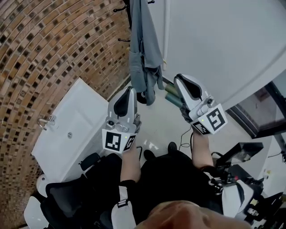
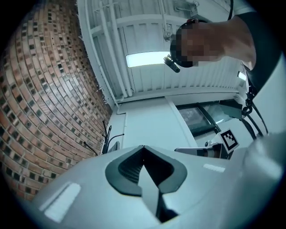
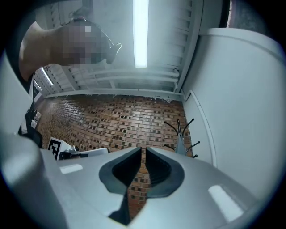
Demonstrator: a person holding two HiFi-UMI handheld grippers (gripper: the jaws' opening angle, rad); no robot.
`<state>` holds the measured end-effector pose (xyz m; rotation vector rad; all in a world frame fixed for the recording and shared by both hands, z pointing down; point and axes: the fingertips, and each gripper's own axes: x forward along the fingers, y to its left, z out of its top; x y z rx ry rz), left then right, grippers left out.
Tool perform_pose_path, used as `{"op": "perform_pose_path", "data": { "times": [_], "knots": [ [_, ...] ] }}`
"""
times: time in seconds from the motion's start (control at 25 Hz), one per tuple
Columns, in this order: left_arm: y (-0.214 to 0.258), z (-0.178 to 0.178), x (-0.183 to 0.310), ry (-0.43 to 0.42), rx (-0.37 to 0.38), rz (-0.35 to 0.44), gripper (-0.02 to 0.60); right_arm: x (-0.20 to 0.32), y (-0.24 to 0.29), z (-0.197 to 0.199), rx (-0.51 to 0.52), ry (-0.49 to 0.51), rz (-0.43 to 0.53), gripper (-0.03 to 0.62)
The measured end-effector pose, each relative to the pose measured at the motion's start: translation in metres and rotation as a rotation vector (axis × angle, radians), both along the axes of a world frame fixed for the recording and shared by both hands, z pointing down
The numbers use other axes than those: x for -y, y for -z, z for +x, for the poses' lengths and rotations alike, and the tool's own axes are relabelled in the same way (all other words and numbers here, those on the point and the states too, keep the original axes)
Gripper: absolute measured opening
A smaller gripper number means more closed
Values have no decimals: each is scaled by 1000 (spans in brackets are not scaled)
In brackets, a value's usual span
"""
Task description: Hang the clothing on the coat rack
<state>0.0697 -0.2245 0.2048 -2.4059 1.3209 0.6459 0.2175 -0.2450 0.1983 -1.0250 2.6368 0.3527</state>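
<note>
Clothing (image 1: 143,49) hangs on coat rack (image 1: 145,97), full-length in head view only; left claw (image 2: 143,147) closed, empty; right claw (image 3: 144,150) narrowly parted, empty, aimed at brick wall (image 3: 111,116).

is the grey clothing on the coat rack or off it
On: the grey clothing hangs down from the top of the coat rack, draped along its pole.

Plain blue-grey cloth garment (image 1: 144,44) on a black metal coat rack (image 1: 128,11). Curved brick wall (image 1: 53,49): mottled tan, rust and dark brown. Flat wall (image 1: 214,40): plain white. Left gripper (image 1: 130,89) and right gripper (image 1: 179,79): pale grey shells, black pads, black-and-white square-marker cubes.
</note>
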Motion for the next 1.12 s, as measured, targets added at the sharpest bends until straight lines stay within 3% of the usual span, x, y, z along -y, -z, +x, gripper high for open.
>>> {"op": "perform_pose_path", "data": {
  "times": [0.32,0.48,0.68,1.12],
  "knots": [
    [42,15,-4,36,55,77,3,2,32,12,30,21,72,3],
    [55,46,3,42,79,100,3,8,37,23,-5,63,80,3],
    [51,91,-3,16,119,117,3,-5,42,52,66,81,86,3],
    [47,147,3,37,166,109,3,-2,42,100,120,132,108,3]
  ]
}}
